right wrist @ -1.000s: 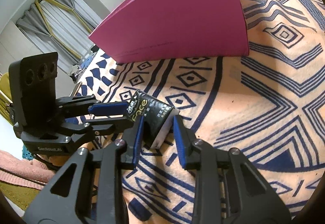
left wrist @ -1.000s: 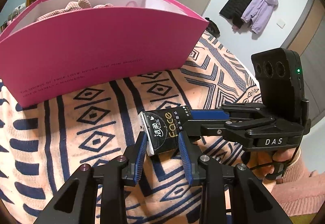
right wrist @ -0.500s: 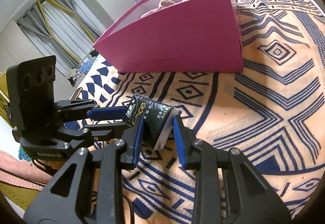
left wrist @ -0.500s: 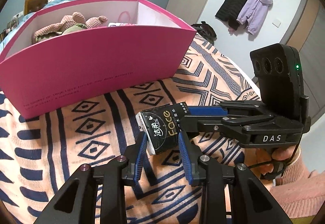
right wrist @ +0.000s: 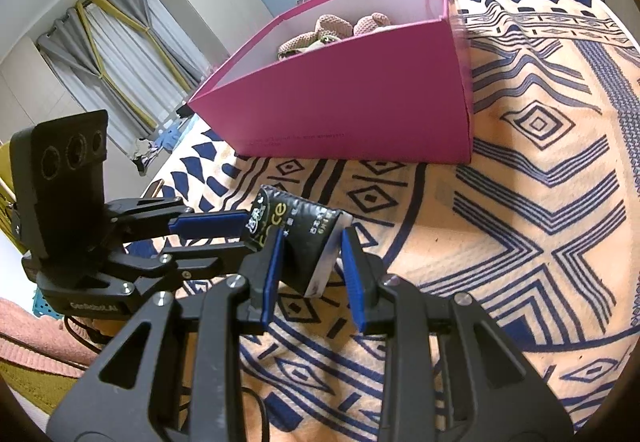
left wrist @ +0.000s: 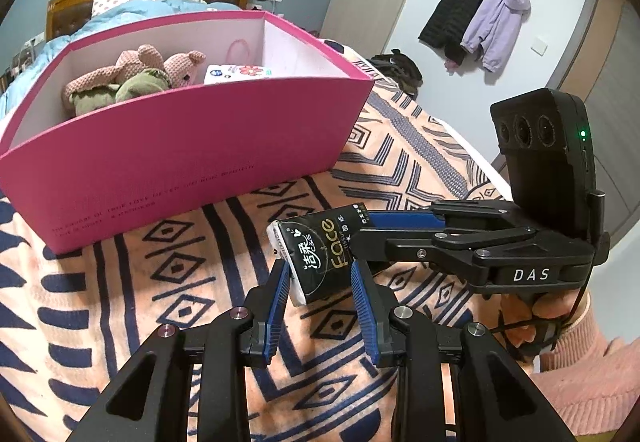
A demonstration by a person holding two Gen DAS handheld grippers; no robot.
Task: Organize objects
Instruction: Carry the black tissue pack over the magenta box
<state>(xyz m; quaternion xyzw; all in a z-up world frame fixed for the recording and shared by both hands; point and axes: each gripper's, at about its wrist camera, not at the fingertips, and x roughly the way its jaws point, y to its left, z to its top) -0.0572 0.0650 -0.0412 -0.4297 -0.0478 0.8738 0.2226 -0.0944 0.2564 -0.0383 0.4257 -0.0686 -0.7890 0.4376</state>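
**Above the patterned blanket: both grippers on one tissue pack**

On the bed, the blanket (left wrist: 120, 282) carries a pink box (left wrist: 180, 145) with a plush toy (left wrist: 132, 75) inside. Nearer, left gripper (left wrist: 320, 282) and right gripper (right wrist: 312, 262) both clamp the black tissue pack (left wrist: 320, 258), held above the blanket.

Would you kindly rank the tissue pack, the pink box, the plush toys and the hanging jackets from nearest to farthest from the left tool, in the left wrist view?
1. Tissue pack, between the left tool fingers.
2. Pink box, ahead on the blanket, upper left.
3. Plush toys, inside that box, behind its front wall.
4. Hanging jackets, on the far wall, upper right.
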